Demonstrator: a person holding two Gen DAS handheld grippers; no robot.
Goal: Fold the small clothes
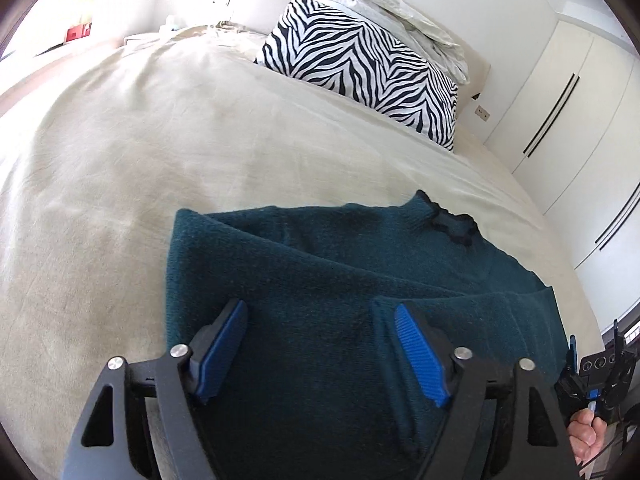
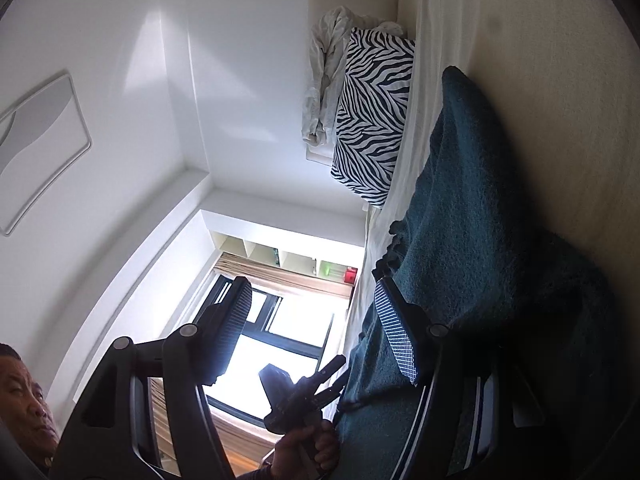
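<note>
A dark teal knit garment [image 1: 320, 280] lies partly folded on the beige bed [image 1: 140, 160], its dark collar [image 1: 448, 224] toward the pillow. My left gripper [image 1: 320, 320] hovers over its near part, jaws wide open, blue pads [image 1: 420, 352] over the cloth; a fold edge lies beside the right pad. The right wrist view is rolled sideways. There my right gripper [image 2: 312, 312] is open, one finger [image 2: 396, 336] against the garment [image 2: 480, 208], the other in the air. The right gripper also shows in the left wrist view [image 1: 592, 376] at the far right.
A zebra-print pillow [image 1: 360, 64] and crumpled white bedding [image 1: 400, 8] lie at the head of the bed. White wardrobe doors [image 1: 560, 100] stand to the right. A window [image 2: 280, 340] and shelves [image 2: 288, 260] are beyond the bed. The person's face [image 2: 24, 400] shows at the lower left.
</note>
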